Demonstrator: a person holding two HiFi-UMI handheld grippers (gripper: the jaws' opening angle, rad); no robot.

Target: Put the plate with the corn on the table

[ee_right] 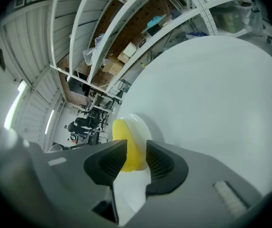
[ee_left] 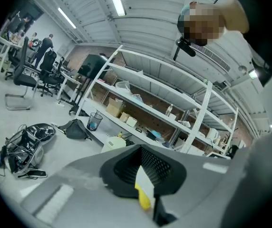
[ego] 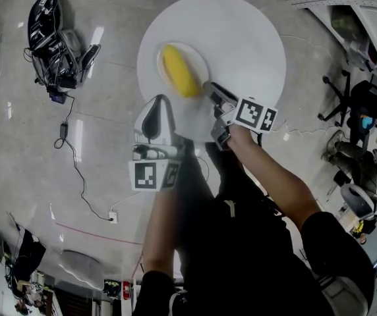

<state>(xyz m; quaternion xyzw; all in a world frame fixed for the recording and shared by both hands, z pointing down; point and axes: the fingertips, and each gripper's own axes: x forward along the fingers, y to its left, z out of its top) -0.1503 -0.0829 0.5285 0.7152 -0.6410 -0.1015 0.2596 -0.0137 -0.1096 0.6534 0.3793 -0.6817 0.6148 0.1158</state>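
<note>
A yellow corn cob point(ego: 179, 71) lies on a white plate point(ego: 200, 55), which rests on the round white table point(ego: 248, 38) toward its left side. My right gripper point(ego: 209, 87) reaches in at the plate's near right rim. In the right gripper view its jaws point(ee_right: 136, 146) stand apart around the plate's point(ee_right: 141, 123) near edge, pads clear of it, with the corn point(ee_right: 121, 129) just beyond. My left gripper point(ego: 157, 104) hovers at the table's near edge, short of the plate. Its tips point(ee_left: 140, 148) meet, and a sliver of white and yellow shows behind them.
A black bundle of gear and cables point(ego: 51, 38) lies on the floor at the left, with a cord running to a socket block point(ego: 113, 216). Office chairs point(ego: 363, 104) stand at the right. White metal shelving point(ee_left: 155, 103) rises beyond the table.
</note>
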